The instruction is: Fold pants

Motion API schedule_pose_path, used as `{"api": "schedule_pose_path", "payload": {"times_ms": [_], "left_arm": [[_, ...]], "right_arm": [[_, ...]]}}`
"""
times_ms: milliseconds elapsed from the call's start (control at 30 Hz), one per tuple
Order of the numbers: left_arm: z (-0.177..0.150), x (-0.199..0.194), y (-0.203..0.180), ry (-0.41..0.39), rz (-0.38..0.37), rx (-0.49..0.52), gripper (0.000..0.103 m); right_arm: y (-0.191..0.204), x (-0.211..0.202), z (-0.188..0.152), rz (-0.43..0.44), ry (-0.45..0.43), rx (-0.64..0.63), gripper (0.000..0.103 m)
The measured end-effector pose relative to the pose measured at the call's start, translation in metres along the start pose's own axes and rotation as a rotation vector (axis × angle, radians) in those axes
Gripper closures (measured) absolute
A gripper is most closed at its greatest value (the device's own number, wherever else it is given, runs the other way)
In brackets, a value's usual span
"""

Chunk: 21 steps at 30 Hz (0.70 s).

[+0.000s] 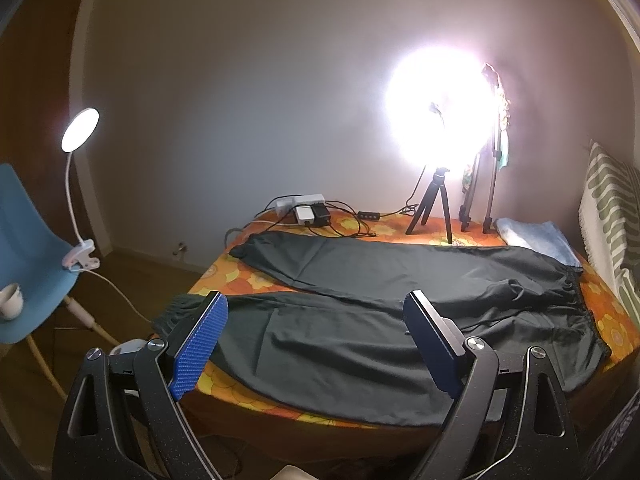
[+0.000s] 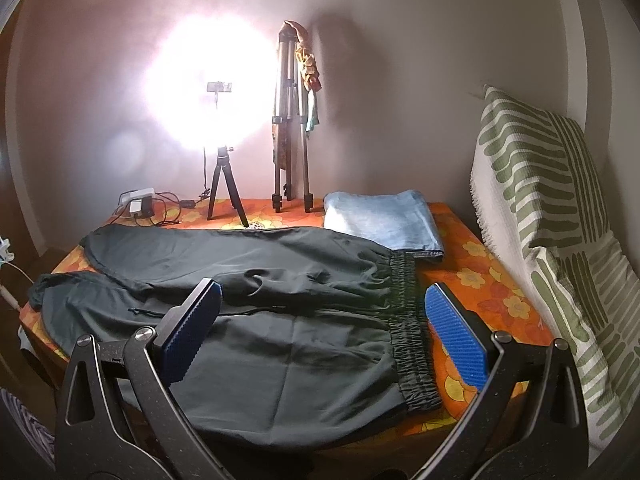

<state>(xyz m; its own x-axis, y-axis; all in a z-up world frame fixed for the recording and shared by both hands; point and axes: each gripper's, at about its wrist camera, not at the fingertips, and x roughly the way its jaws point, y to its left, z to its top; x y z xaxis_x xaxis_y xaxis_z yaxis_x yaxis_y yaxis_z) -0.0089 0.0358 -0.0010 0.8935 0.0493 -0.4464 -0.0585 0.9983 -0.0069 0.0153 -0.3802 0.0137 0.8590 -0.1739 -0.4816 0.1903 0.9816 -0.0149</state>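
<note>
Dark green pants (image 1: 360, 320) (image 2: 256, 320) lie spread flat on the table with the orange flowered cloth (image 1: 232, 280) (image 2: 480, 280). The two legs run to the left and the elastic waistband (image 2: 408, 332) sits at the right. My left gripper (image 1: 316, 300) hangs open above the near leg, close to the table's front edge, holding nothing. My right gripper (image 2: 324, 292) is open too, hovering over the waist end, its right blue pad (image 2: 456, 340) just past the waistband. Neither gripper touches the fabric.
A folded light blue cloth (image 2: 380, 224) (image 1: 536, 240) lies at the back right. A bright ring light on a small tripod (image 2: 224, 184) (image 1: 432, 208), a taller tripod (image 2: 290, 120), and a power strip with cables (image 1: 304, 208) stand at the back. A blue chair (image 1: 28, 256) with a clip lamp is left; a striped cushion (image 2: 552, 220) is right.
</note>
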Motion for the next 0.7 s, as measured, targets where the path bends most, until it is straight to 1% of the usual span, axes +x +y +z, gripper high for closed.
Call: {"api": "schedule_pose_path", "payload": {"times_ms": [700], "left_arm": [[-0.002, 0.002, -0.012, 0.002, 0.006, 0.013, 0.013]], "right_arm": [[-0.006, 0.003, -0.001, -0.005, 0.003, 0.015, 0.0]]}}
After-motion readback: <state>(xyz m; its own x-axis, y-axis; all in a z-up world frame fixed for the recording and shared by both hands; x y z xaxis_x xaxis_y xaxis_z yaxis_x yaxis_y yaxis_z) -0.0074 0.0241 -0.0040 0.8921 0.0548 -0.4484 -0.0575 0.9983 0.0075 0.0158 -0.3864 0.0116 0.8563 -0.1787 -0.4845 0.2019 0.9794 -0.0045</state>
